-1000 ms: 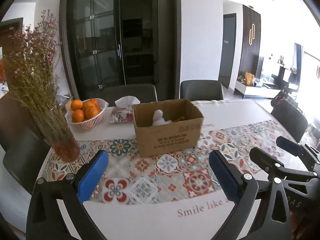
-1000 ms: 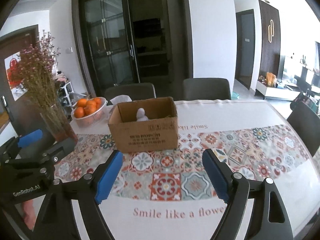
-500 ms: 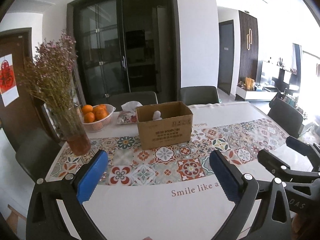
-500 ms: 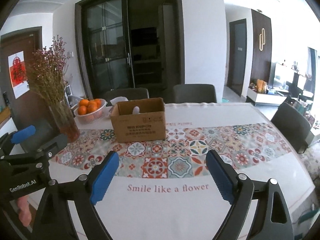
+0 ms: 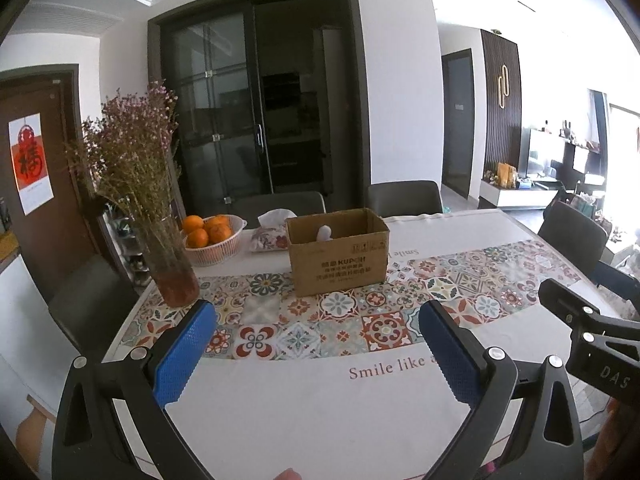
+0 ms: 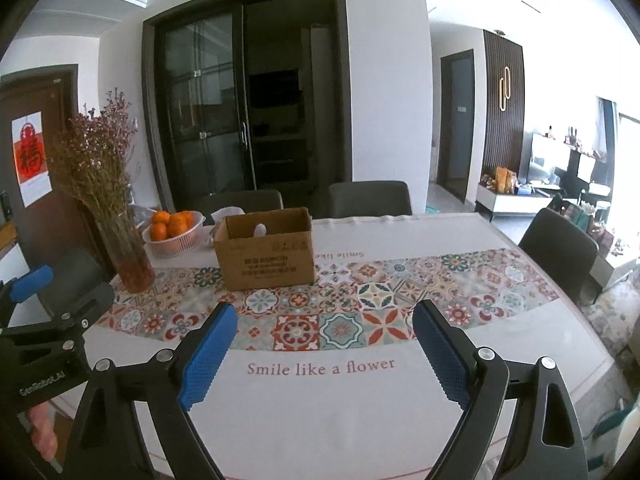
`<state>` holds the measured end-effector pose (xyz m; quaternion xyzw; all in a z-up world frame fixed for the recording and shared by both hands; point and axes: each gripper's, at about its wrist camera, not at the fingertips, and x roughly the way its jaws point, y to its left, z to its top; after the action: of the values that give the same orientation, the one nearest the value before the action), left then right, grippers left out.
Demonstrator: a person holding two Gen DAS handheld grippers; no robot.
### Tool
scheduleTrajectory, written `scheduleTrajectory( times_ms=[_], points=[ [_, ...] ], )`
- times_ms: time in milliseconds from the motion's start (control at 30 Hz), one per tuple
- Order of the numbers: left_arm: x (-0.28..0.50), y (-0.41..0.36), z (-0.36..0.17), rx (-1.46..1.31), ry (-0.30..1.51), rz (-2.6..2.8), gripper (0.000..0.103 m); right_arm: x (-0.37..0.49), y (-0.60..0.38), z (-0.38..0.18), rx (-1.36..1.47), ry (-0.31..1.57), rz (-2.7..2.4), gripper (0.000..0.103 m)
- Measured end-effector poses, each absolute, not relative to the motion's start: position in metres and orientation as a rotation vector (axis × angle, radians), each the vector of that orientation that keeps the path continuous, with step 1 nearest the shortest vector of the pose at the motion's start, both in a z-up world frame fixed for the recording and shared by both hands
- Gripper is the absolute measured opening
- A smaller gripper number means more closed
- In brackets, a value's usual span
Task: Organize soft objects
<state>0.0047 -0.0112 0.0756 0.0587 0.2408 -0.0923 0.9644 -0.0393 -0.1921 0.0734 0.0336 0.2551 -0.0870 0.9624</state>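
A small white soft object (image 5: 325, 233) is sitting inside the open brown cardboard box (image 5: 340, 268) at the table's far left; both grippers, left (image 5: 316, 354) and right (image 6: 324, 354), are backing away wide and empty, the right's jaws having just opened, suggesting completed stowing.

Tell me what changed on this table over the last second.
Both grippers drew back from the cardboard box, which looks smaller now. The right gripper has just been opening its fingers, nothing between them; the left gripper is open and empty. Box, white soft item inside, oranges and vase stayed put.
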Motion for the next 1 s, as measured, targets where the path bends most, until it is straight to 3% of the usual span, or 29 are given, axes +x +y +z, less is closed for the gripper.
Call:
scheduleTrajectory(
  times_ms=[1000],
  points=[
    [-0.023,0.004,0.084,0.092,0.456,-0.181,0.103,-0.066,-0.177,0.085,0.062,0.466,-0.157,0.091]
  ],
)
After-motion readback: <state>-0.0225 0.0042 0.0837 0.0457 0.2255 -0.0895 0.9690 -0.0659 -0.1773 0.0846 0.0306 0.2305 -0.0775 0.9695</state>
